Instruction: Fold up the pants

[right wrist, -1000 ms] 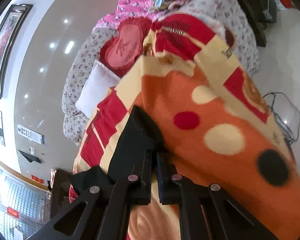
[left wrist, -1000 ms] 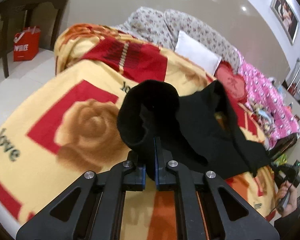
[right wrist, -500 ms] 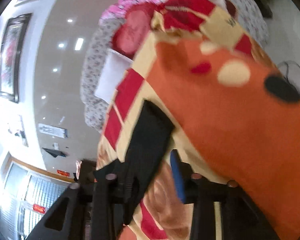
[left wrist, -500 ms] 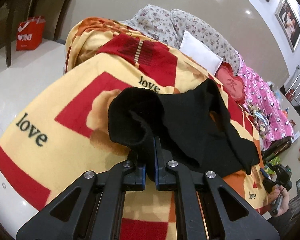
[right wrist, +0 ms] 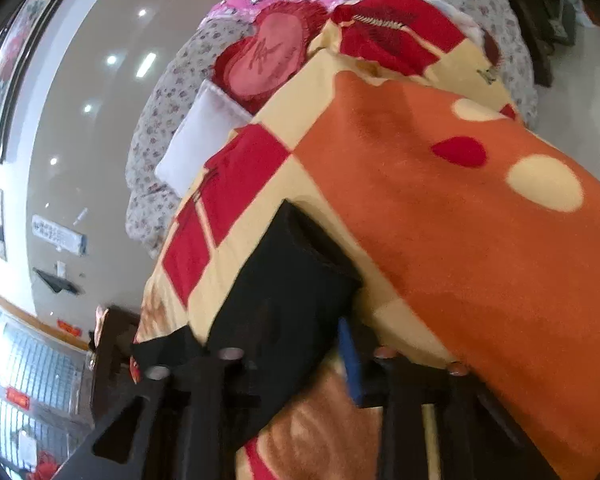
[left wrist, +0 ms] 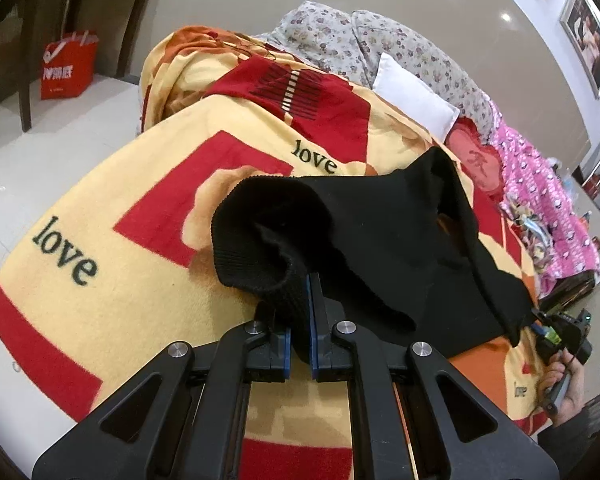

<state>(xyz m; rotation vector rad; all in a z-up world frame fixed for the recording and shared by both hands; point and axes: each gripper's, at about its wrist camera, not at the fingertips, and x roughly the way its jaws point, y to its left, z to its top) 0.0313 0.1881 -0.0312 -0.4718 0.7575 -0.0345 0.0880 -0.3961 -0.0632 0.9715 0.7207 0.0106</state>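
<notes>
Black pants lie bunched on a yellow, red and orange blanket that covers a bed. My left gripper is shut on a ribbed black edge of the pants and holds it lifted above the blanket. In the right wrist view the pants lie flat on the blanket and drape over the left finger. My right gripper is open, its blue pad clear of the cloth. The right gripper also shows in the left wrist view, held in a hand at the far right.
A white pillow, a floral quilt, a red heart cushion and pink bedding lie at the head of the bed. A dark wooden table and a red bag stand on the tiled floor at left.
My right gripper has opened and let go of the pants, which now lie on the blanket. My left gripper has pulled its end of the pants back and to the left.
</notes>
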